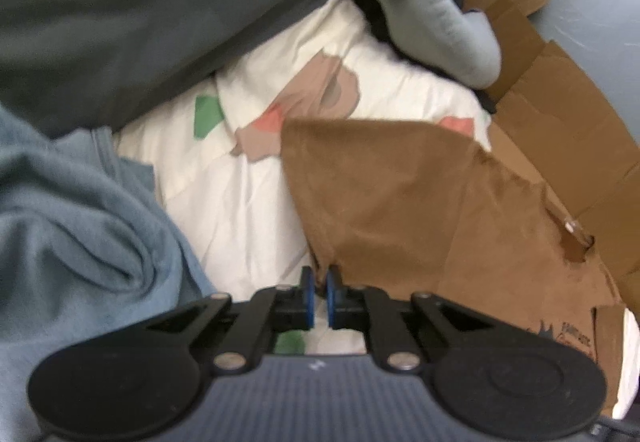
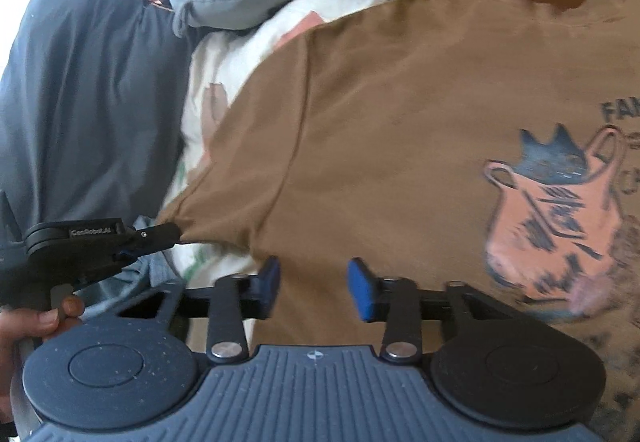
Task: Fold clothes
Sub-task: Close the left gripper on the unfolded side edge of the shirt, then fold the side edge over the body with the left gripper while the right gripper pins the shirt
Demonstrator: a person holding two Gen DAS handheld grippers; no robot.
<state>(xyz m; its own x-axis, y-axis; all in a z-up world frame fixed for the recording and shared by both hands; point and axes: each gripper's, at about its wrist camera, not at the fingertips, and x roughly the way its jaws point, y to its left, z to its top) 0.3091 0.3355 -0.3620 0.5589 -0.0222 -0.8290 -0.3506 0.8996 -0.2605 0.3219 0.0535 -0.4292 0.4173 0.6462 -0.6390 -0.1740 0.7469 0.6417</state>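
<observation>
The biggest thing is the bed with its white cover and patches of green, pink and tan — it lies under both pairs of tongs. A dark grey pillow sits far ahead of the left tongs, up and to the left. A long grey-green cushion curls ahead and to the right, next to flat cardboard. A blue cloth is bunched just left of the left tongs.

The brown T-shirt is spread on the bed in front of the right tongs, with a cat picture off to their right.

The left tongs are pinched tight on the edge of the brown T-shirt's sleeve — a hand grips their handle. The right tongs sit over the shirt with the blue pads apart. I cannot tell if the pads press on any cloth.
</observation>
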